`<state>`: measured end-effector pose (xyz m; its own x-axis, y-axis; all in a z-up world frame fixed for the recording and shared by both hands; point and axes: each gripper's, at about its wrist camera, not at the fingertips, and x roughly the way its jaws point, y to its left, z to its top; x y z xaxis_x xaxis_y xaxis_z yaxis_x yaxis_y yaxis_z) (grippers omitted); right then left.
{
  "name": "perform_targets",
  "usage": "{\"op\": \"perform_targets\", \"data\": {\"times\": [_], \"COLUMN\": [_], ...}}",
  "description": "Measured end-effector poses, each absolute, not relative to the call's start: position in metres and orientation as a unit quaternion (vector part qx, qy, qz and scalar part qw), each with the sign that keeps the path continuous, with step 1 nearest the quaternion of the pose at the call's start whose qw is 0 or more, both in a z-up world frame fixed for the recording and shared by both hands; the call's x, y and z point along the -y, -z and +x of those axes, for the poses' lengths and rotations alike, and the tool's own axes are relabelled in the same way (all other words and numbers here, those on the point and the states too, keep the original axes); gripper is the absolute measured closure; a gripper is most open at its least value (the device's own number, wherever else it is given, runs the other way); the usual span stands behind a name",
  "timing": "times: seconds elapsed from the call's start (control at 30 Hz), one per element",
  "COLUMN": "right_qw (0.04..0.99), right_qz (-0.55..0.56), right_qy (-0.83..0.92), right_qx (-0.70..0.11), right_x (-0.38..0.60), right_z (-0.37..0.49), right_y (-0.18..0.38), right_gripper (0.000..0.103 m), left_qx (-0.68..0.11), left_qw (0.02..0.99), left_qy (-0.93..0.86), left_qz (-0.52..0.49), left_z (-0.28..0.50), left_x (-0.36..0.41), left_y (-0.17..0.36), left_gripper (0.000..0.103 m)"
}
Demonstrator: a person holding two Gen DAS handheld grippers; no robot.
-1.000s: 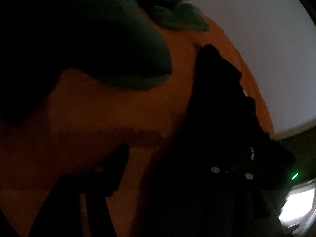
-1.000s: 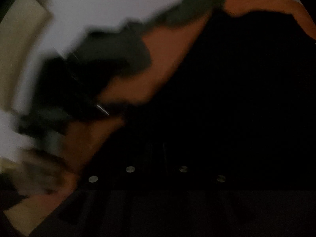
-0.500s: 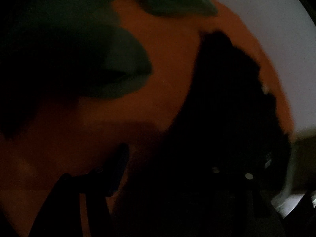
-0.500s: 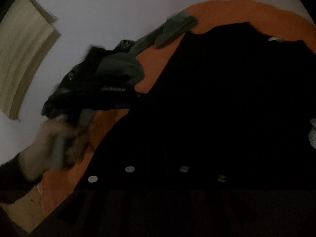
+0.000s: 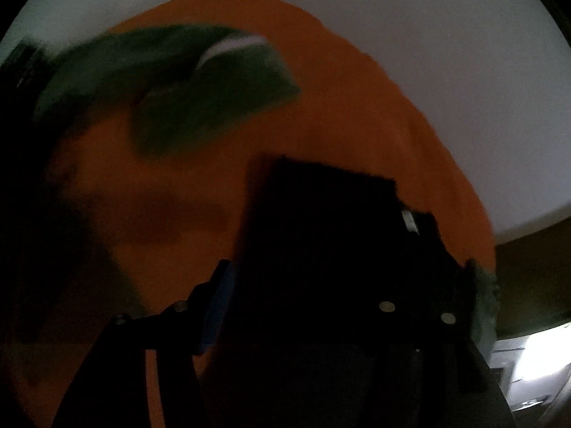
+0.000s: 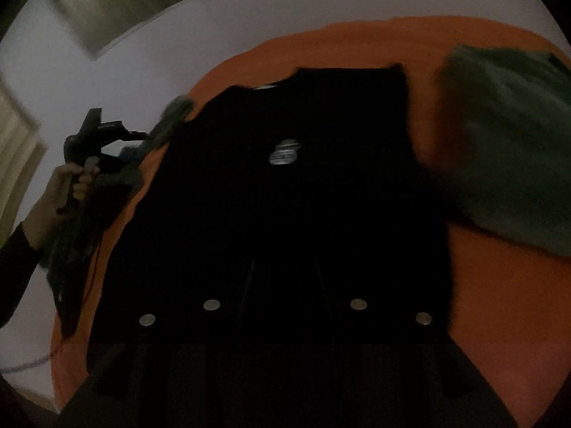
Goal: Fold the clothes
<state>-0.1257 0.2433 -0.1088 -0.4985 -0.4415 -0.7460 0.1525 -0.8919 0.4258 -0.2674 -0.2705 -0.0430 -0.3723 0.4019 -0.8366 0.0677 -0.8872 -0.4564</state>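
Note:
A black shirt (image 6: 285, 196) with a small pale logo lies flat on an orange blanket (image 6: 499, 285). My right gripper (image 6: 283, 271) hovers over the shirt's near part, and its jaws are opening. They are too dark against the cloth to show anything between them. In the left wrist view the black shirt (image 5: 321, 221) shows a squared edge. My left gripper (image 5: 283, 271) stands open above it, blue pad (image 5: 217, 306) bare. In the right wrist view a hand holds that left gripper (image 6: 103, 135) off the shirt's left side.
A green garment (image 6: 506, 149) lies bunched on the blanket to the right of the shirt, and the same green garment (image 5: 200, 96) shows at upper left in the left wrist view. Pale floor (image 6: 249, 18) surrounds the blanket. A bright object (image 5: 535, 356) sits at the far right edge.
The right wrist view has swung across, so the whole shirt is now centred with its logo showing and the green garment is at right. The left gripper has pulled back and risen.

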Motion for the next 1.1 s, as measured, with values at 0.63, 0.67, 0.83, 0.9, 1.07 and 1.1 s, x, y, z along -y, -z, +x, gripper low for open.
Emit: {"op": "perform_targets", "data": {"times": [0.63,0.67,0.83,0.9,1.07,1.1], "right_qw": [0.094,0.093,0.09,0.092,0.097,0.097], "right_qz": [0.505,0.505,0.501,0.496,0.488,0.489], "right_qy": [0.835,0.835,0.837,0.841,0.846,0.845], "right_qx": [0.199,0.2,0.202,0.196,0.192,0.193], "right_x": [-0.308,-0.308,-0.311,-0.311,-0.31,-0.311], "right_z": [-0.116,-0.116,-0.115,-0.114,-0.11,-0.109], "right_y": [0.132,0.133,0.13,0.125,0.118,0.117], "right_gripper": [0.071,0.071,0.071,0.071,0.071,0.071], "left_qx": [0.23,0.233,0.239,0.246,0.096,0.076], "left_qw": [0.008,0.016,0.0,0.002,0.075,0.082], "left_qy": [-0.789,-0.791,-0.818,-0.838,-0.864,-0.857], "left_qz": [-0.57,-0.565,-0.523,-0.487,-0.488,-0.503], "left_z": [-0.33,-0.327,-0.306,-0.287,-0.275,-0.277], "left_x": [0.269,0.268,0.282,0.285,0.24,0.235], "left_y": [0.074,0.069,0.043,0.025,0.012,0.018], "left_gripper": [0.085,0.084,0.077,0.077,0.076,0.076]}}
